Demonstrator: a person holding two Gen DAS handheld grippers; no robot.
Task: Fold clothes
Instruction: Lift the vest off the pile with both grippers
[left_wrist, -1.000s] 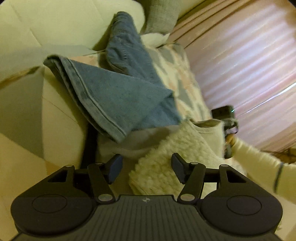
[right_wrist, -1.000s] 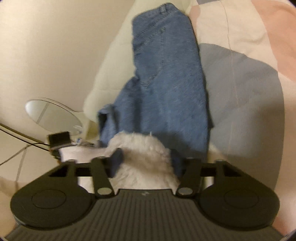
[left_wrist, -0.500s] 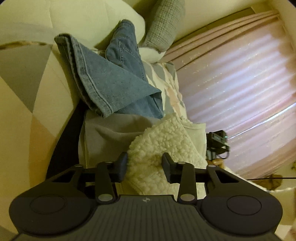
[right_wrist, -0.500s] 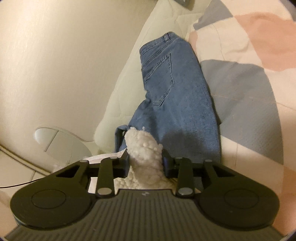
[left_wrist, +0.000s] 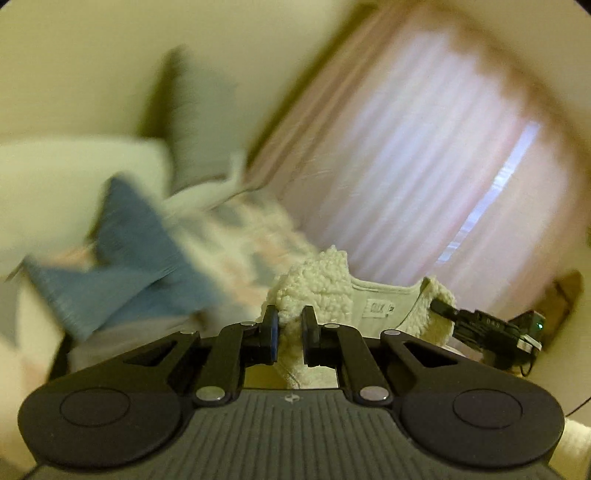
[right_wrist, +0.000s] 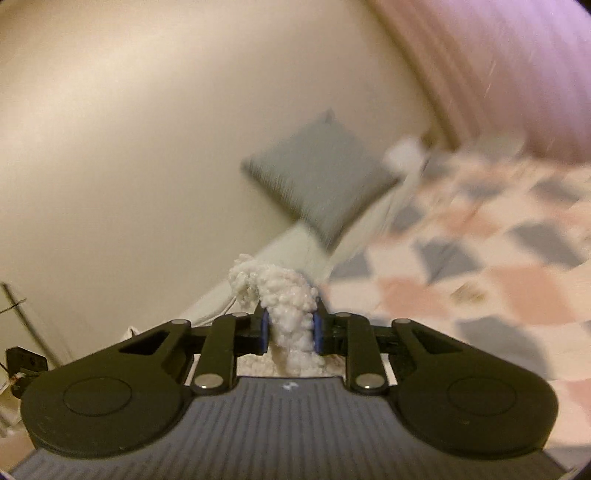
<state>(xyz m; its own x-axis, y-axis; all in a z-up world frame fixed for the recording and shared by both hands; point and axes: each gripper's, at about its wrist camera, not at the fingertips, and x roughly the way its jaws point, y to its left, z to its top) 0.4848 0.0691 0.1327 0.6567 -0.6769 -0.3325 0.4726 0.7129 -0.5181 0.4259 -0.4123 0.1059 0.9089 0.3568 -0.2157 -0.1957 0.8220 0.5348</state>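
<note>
**Fleece held at both ends, up off the bed**

Left gripper has just closed and pinches the fleece; right gripper likewise, fleece tuft between the pads. Fleece spans left-right between them, above the bed; jeans far left.

A bed covered in a quilt of pink, grey and cream patches is carrying the clothes; blue jeans are lying on it, blurred, and a grey pillow is leaning at its head against the wall
</note>
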